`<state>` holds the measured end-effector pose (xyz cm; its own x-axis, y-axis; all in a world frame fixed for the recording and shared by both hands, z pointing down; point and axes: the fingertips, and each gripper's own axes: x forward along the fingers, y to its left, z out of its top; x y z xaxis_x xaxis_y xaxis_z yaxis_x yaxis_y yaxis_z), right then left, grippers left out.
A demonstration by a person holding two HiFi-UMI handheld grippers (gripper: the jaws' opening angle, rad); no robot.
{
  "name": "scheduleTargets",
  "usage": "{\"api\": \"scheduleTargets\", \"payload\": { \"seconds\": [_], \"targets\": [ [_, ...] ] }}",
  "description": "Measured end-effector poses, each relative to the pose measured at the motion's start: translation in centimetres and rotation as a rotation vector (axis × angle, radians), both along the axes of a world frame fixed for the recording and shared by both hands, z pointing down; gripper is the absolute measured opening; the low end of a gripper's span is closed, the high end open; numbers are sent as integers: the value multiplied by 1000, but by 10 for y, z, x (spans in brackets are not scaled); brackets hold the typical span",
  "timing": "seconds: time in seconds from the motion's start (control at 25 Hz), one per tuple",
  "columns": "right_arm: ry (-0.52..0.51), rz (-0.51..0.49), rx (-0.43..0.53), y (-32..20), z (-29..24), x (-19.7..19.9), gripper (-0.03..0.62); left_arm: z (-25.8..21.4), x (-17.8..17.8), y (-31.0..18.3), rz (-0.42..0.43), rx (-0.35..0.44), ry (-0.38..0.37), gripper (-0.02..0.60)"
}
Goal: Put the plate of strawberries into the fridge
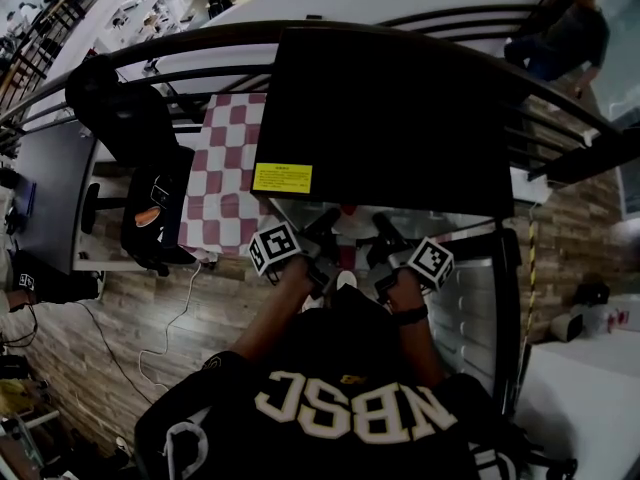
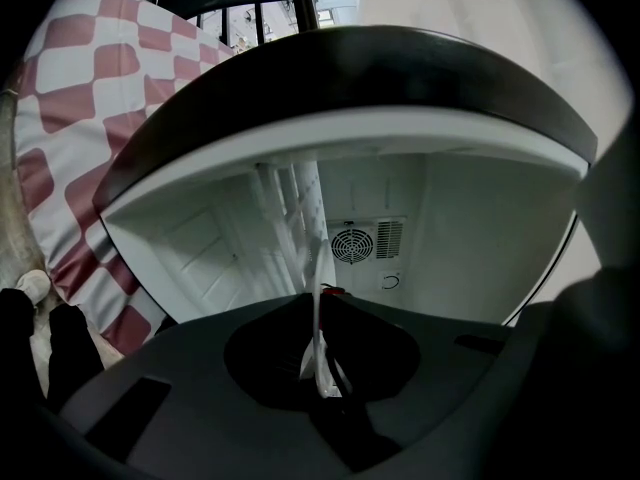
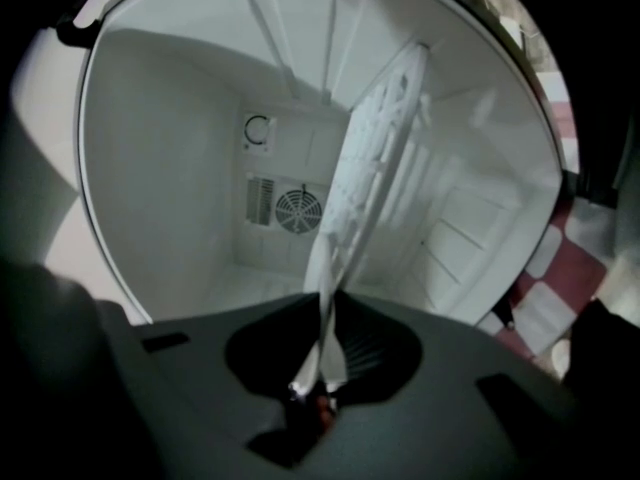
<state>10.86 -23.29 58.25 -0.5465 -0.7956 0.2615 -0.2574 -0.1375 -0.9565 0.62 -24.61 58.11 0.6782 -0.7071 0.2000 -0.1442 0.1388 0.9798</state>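
A white plate (image 1: pixel 352 232) with red strawberries (image 1: pixel 347 210) is held at the mouth of the open fridge (image 1: pixel 390 118), just below its black top. My left gripper (image 1: pixel 322 236) is shut on the plate's left rim and my right gripper (image 1: pixel 388 238) on its right rim. In the left gripper view the plate (image 2: pixel 318 353) runs edge-on between the shut jaws, with a bit of strawberry (image 2: pixel 335 293) beyond it. In the right gripper view the plate (image 3: pixel 365 168) rises edge-on from the shut jaws, inside the white fridge cavity (image 3: pixel 170 168).
The back wall carries a round fan grille (image 2: pixel 352 245). The fridge's open door (image 1: pixel 470 308) hangs at the right. A red-and-white checked tablecloth (image 1: pixel 225 168) lies left of the fridge, with a black chair (image 1: pixel 140 148) beyond it.
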Motion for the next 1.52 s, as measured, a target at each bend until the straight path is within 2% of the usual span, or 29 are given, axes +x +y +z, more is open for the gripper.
{"api": "scheduleTargets", "payload": {
  "seconds": [0.08,0.12,0.16,0.2,0.24,0.32,0.48,0.76,0.84,0.96,1.08,1.36,1.44,1.52],
  "targets": [
    [18,3,25,-2,-1,1,43,-2,0,0,1,6,0,29],
    [29,5,30,-2,-2,1,65,-2,0,0,6,17,-2,29],
    [34,8,37,-3,-4,1,131,-4,0,-1,15,33,-3,33],
    [32,13,44,-3,-5,1,190,-6,0,-1,26,49,0,68],
    [28,19,51,-3,-5,2,202,-7,1,0,37,62,3,112],
    [27,28,72,-4,-6,3,212,-7,2,1,53,75,6,142],
    [61,32,91,2,-8,4,215,-9,-1,7,60,91,-9,177],
    [95,60,98,16,-10,10,219,-11,-6,21,74,104,-24,182],
    [150,52,117,23,-9,10,219,-12,-4,29,89,111,-27,181],
    [260,20,159,36,-8,8,219,-9,-3,41,122,131,-75,181],
    [313,-14,172,47,-4,2,219,-4,-1,51,150,150,-111,181],
    [520,-100,279,55,-11,-8,218,-8,0,58,208,293,-250,173],
    [508,-103,292,54,-12,-9,213,-9,1,56,213,304,-252,167],
    [440,-99,280,52,-12,-11,198,-8,2,55,214,294,-236,160]
  ]
}}
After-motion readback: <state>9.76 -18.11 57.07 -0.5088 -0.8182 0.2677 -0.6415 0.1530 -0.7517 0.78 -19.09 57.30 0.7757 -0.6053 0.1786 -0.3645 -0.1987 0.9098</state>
